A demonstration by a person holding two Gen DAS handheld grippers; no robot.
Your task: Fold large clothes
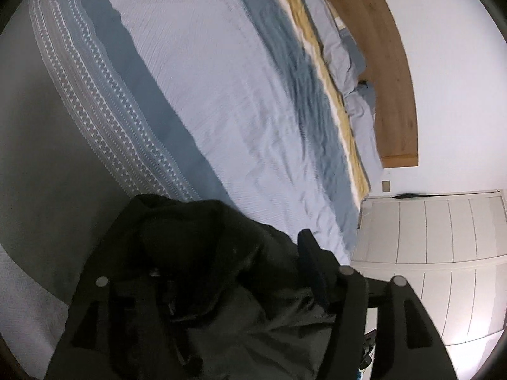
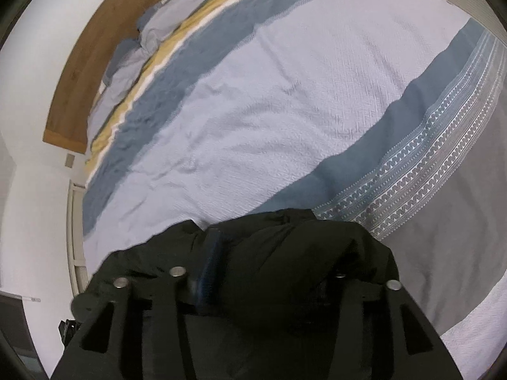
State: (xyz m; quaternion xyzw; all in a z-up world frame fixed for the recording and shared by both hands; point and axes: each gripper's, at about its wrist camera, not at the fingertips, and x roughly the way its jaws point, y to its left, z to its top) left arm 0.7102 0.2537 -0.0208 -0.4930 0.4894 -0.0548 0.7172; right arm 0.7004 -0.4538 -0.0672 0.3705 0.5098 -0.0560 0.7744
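Left wrist: black garment [image 1: 221, 269] bunched over left gripper [image 1: 228, 272], lifted above the bed [image 1: 206, 95]. Right gripper [image 2: 272, 272] likewise draped; both fingers probably clamping cloth. Spread corners apart, lay flat on bedspread before folding.

Open bedspread [image 2: 269, 110] ahead; pillows [image 2: 152, 28], seemingly, block the headboard [image 2: 95, 31].

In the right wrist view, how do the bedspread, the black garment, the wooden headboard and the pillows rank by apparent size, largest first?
1. bedspread, fills most of the view.
2. black garment, enlarged by nearness to the camera.
3. wooden headboard and pillows: alike in apparent size, so I do not rank them.
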